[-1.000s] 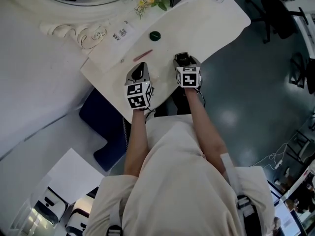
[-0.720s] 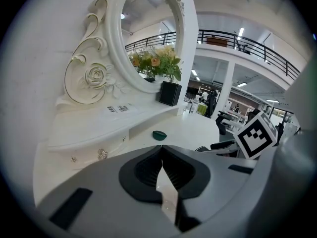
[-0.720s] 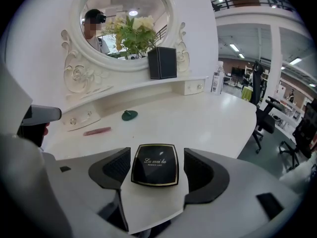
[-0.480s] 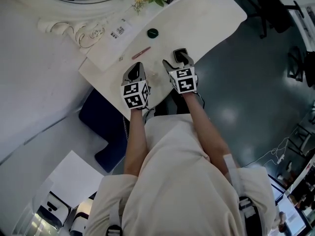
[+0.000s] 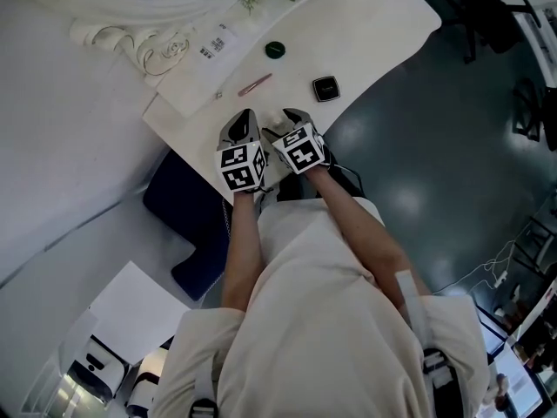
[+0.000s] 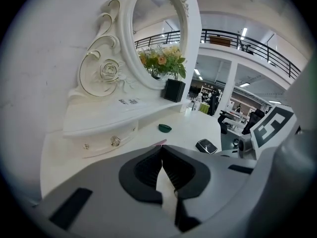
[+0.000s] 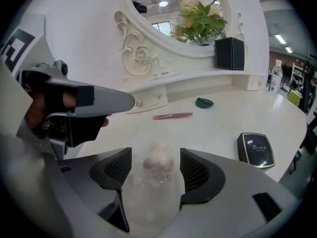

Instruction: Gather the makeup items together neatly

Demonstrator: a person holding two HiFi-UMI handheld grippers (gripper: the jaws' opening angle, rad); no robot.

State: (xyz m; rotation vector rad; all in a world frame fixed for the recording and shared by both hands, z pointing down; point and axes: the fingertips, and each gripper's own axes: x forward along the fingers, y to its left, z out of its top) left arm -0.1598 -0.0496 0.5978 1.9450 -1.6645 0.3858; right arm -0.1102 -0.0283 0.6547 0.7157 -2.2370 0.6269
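While the left claw (image 6: 162, 152) sits pressed shut and empty, the right claw (image 7: 151, 161) stands wide astride a clear packet (image 7: 157, 166) on the white bench (image 7: 223, 115).

Black compact (image 7: 256, 149) script: perhaps "La…".

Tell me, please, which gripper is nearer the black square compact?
Right. The right gripper has the black square compact ahead to its right; the left gripper sits farther left.

Wrapped puff (image 7: 158, 166) on vanity table (image 5: 374, 24), between right gripper (image 7: 155, 157) jaws, untouched. Lip pencil (image 7: 172, 116) behind it, round cap (image 7: 203, 102) farther back, compact (image 7: 256, 149) to the right.
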